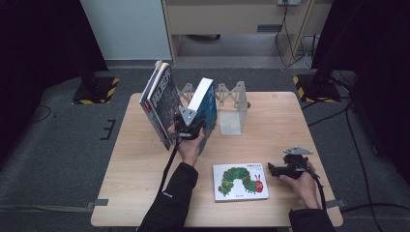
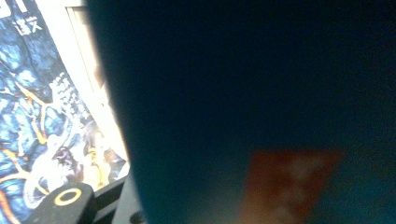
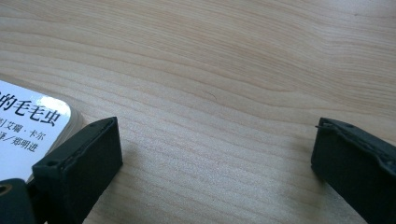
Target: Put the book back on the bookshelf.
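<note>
A thick teal book point(image 1: 205, 104) stands upright at the table's middle, and my left gripper point(image 1: 188, 126) is shut on its near edge. In the left gripper view its teal cover point(image 2: 243, 93) is close up, beside one black finger point(image 2: 65, 203). Left of it a dark-covered book point(image 1: 162, 104) leans upright; its blue and orange cover point(image 2: 42, 116) shows past the teal one. A white caterpillar picture book point(image 1: 240, 181) lies flat near the front. My right gripper point(image 1: 273, 169) rests open on the table just right of it, with bare wood between its fingertips point(image 3: 215, 154) and the book's corner point(image 3: 23, 126) by the left finger.
A metal zigzag book rack point(image 1: 232, 108) stands behind the teal book, toward the far edge of the wooden table point(image 1: 280, 121). Cables and black stand feet with yellow-striped bases lie on the grey floor around the table.
</note>
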{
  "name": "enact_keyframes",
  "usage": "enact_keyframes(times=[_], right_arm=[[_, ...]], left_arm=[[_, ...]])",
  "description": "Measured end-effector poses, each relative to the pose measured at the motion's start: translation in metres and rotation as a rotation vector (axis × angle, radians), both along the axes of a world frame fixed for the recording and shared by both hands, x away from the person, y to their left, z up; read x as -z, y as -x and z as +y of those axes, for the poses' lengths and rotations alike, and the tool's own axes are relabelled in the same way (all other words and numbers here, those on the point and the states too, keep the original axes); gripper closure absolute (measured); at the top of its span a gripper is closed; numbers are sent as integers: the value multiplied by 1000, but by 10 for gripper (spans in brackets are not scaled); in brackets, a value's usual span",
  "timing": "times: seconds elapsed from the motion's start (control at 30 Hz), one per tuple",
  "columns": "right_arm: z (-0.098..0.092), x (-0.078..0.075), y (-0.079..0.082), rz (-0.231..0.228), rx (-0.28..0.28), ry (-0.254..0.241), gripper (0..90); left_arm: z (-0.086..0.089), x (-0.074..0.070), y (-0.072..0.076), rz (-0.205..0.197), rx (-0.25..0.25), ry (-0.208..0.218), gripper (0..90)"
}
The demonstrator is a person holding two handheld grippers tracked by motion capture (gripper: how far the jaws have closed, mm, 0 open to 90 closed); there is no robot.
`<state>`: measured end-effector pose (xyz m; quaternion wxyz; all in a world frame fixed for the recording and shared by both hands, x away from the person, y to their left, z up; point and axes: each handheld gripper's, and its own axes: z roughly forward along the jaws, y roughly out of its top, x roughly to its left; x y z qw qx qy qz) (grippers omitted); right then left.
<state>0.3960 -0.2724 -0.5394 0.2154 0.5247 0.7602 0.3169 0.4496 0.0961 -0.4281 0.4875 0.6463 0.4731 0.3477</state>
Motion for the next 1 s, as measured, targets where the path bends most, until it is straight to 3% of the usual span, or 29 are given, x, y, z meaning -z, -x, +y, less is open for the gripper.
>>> enact_keyframes(times=[0.27,0.6,0.83,0.9,1.0], right_arm=[[0,0,0,2,-1,-3,20],[0,0,-1,1,-7,-3,19],[0,0,-2,0,-8,-2,19],[0,0,-2,2,-9,-4,19],[1,0,-2,2,-9,-3,20]], left_arm=[[-6,2,1,-24,-33,-23,599],[-16,1,-13,-27,-65,-51,600],[-13,0,-17,-12,-51,-35,601],[-2,1,-15,-10,-37,9,601],[2,2,-12,-13,-55,6,600]])
